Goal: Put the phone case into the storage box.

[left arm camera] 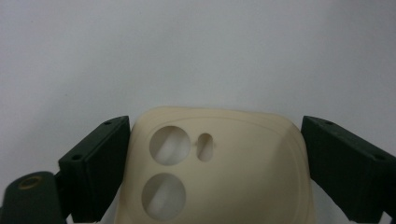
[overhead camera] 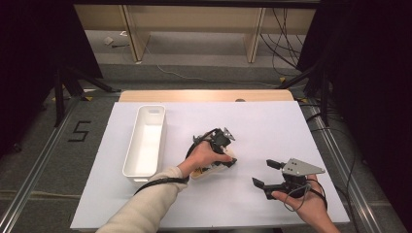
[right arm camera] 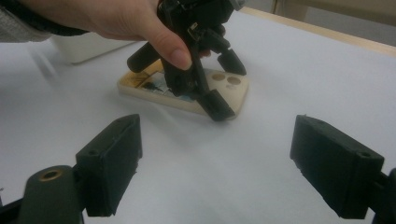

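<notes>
Cream phone case (overhead camera: 206, 171) lies flat near the middle of the table (overhead camera: 272, 121), slightly toward the near edge, camera-hole end pointing to the right edge. Left gripper (overhead camera: 232, 160) is down over it, jaws straddling the case's camera end; in the left gripper view the case (left arm camera: 219, 172) sits between both jaws, left one touching or almost touching, right one just beside, not squeezed. Right gripper (overhead camera: 265, 174) hovers near the near-right corner, jaws wide open, holding nothing, pointed at the case (right arm camera: 187, 93). White bin (overhead camera: 145, 143) stands toward the left edge, apart from the case.
</notes>
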Tool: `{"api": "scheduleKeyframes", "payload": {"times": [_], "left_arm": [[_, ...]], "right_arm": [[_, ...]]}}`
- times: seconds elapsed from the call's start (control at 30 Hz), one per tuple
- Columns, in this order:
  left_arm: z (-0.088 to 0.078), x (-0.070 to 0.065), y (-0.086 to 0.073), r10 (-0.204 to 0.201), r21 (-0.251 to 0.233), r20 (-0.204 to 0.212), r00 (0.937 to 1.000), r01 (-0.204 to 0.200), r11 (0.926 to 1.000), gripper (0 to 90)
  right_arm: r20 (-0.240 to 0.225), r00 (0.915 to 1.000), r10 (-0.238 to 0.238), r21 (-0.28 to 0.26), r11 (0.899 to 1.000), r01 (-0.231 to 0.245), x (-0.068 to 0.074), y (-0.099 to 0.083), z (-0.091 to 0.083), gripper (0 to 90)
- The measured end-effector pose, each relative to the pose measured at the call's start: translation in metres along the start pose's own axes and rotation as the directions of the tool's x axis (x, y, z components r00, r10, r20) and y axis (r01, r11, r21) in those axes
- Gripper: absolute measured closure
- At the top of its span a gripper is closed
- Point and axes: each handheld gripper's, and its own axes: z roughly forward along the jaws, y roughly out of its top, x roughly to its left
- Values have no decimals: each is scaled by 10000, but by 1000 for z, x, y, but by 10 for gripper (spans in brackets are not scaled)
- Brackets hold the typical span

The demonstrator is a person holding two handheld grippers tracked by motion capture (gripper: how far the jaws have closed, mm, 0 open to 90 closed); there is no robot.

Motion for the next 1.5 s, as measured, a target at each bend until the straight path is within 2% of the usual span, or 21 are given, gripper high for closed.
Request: {"api": "scheduleKeyframes", "payload": {"times": [0.23, 0.33, 0.53, 0.6, 0.63, 0.67, 0.7, 0.77, 0.8, 0.9, 0.93, 1.0, 1.03, 1.13, 1.17, 1.2, 1.27, 1.43, 1.5], "left_arm": [[-1, -1, 1, -96, 31, -137, 9999, 97, 9999, 110], [-4, -1, 1, -125, -45, -399, 9991, 124, 9999, 111], [-15, -1, 4, -427, -571, -768, 9961, 384, 9976, 112], [-25, -2, 5, -667, -986, -1063, 9921, 562, 9935, 112], [-25, -2, 5, -667, -986, -1063, 9921, 562, 9935, 112], [-32, -2, 7, -810, -1294, -1237, 9890, 649, 9895, 112], [-32, -2, 7, -810, -1294, -1237, 9890, 649, 9895, 112], [-42, -2, 8, -1019, -1726, -1426, 9845, 766, 9820, 112], [-42, -2, 8, -1019, -1726, -1426, 9845, 766, 9820, 112], [-54, -2, 11, -1185, -2274, -1544, 9809, 814, 9704, 112], [-54, -2, 11, -1185, -2274, -1544, 9809, 814, 9704, 112], [-63, -2, 13, -1347, -2565, -1655, 9770, 892, 9624, 112], [-63, -2, 13, -1347, -2565, -1655, 9770, 892, 9624, 112], [-69, -1, 15, -1681, -2854, -1748, 9701, 1135, 9517, 112], [-73, 0, 16, -1781, -3032, -1801, 9674, 1177, 9456, 111], [-73, 0, 16, -1781, -3032, -1801, 9674, 1177, 9456, 111], [-78, 1, 17, -1853, -3268, -1880, 9645, 1165, 9379, 111], [-84, 3, 17, -1847, -3389, -1940, 9635, 1109, 9343, 111], [-88, 4, 17, -1957, -3516, -2060, 9588, 1141, 9292, 111]], "right_arm": [[16, 10000, 41, -18, 10000, -41, 0, 0, 0, 179], [8, 10000, 75, 10, 10000, -75, -1, 0, 0, 179], [23, 10000, 72, -25, 10000, -72, -1, 0, 0, 179], [27, 10000, 79, -26, 10000, -79, -1, 0, 0, 179], [27, 10000, 79, -26, 10000, -79, -1, 0, 0, 179], [36, 9999, 94, -14, 10000, -94, -1, 0, 0, 179], [36, 9999, 94, -14, 10000, -94, -1, 0, 0, 179], [42, 9999, 100, -16, 9999, -100, -1, 0, 0, 179], [48, 9999, 95, -20, 10000, -95, -1, 0, 0, 179], [61, 9999, 84, -26, 10000, -84, -1, 0, 0, 179], [58, 9999, 94, -26, 10000, -94, -1, 0, 0, 179], [65, 9999, 102, -36, 9999, -102, -1, 0, 0, 179], [65, 9999, 102, -36, 9999, -102, -1, 0, 0, 179], [89, 9999, 102, -52, 9999, -101, -1, 0, 0, 181], [97, 9999, 106, -48, 9999, -106, -1, 0, 0, 181], [100, 9999, 110, -49, 9999, -110, -1, 0, 0, 181], [113, 9999, 108, -45, 9999, -108, -1, 0, 0, 182], [117, 9999, 117, -57, 9999, -116, -1, 0, 0, 181], [129, 9999, 103, -70, 9999, -102, -1, 0, 0, 180]]}}
